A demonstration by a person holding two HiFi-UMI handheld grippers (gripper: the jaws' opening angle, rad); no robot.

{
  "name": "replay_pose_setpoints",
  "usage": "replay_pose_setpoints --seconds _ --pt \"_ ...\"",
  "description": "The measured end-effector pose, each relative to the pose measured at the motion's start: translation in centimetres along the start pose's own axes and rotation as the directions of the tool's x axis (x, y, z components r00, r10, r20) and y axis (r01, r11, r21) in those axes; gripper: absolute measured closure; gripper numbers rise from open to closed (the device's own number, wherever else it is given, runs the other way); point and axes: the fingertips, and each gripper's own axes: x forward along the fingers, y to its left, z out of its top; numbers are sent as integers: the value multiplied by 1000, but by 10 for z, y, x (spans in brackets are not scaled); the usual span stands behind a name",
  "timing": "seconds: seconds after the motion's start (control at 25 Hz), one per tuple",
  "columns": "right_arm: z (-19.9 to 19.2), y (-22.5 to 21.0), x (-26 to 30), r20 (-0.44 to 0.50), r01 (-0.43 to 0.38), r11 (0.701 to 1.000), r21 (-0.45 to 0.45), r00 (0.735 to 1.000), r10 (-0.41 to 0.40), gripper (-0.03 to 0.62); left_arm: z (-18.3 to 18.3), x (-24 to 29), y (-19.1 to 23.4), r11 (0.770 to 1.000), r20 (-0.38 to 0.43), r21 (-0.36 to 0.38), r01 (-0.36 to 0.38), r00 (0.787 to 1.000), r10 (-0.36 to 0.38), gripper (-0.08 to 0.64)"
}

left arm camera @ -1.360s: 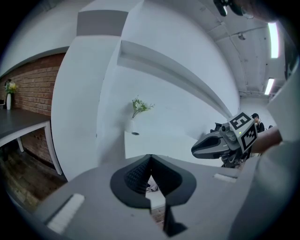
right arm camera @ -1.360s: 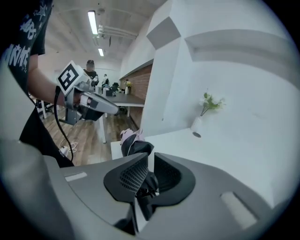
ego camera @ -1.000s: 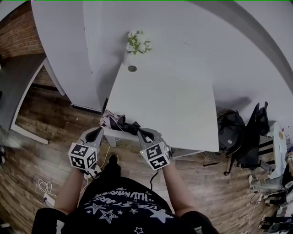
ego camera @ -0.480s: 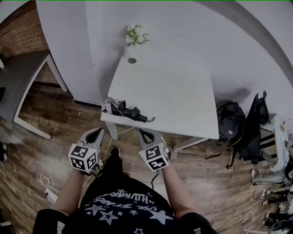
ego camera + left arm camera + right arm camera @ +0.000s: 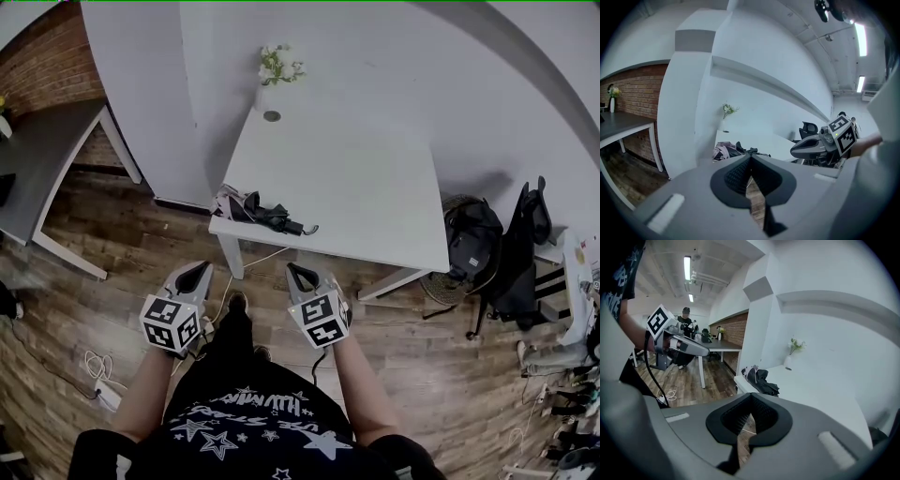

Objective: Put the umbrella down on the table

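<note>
The white vase (image 5: 267, 96) at the far left corner of the counter (image 5: 375, 197) holds a small sprig of white blossoms and green leaves (image 5: 279, 64). A small round dark-centred item (image 5: 272, 116) sits just beside the vase on the counter; what it is cannot be made out. The counter is a flat, smooth, white rectangular slab on white legs, standing on a wood-plank floor (image 5: 112, 272). The umbrella (image 5: 264, 213) lies on the counter at its near left corner. It is folded, with limp dark fabric in crumpled folds, a paler bunched part at its left end and a thin curved loop at its right end, close to the near edge. The left hand-held gripper (image 5: 199, 270) is closed: in the left gripper view its ribbed dark pads meet at the tips with nothing between them. The right hand-held gripper (image 5: 295, 272) is likewise closed and empty, tips together. Both are held over the floor on the near side of the counter, well apart from the umbrella, and each carries a cube with black-and-white square markers. A dark, soft backpack (image 5: 473, 248) rests on the floor by the counter's near right corner. A brick wall (image 5: 47, 61) and a second, grey counter (image 5: 37, 159) lie to the left.
</note>
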Motion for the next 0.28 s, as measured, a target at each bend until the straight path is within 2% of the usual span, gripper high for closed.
replay_pose_setpoints --seconds 0.28 --pt "0 0 -5 3 13 1000 15 1000 -13 580 2 -7 -3 1000 11 4 2 1000 -2 557"
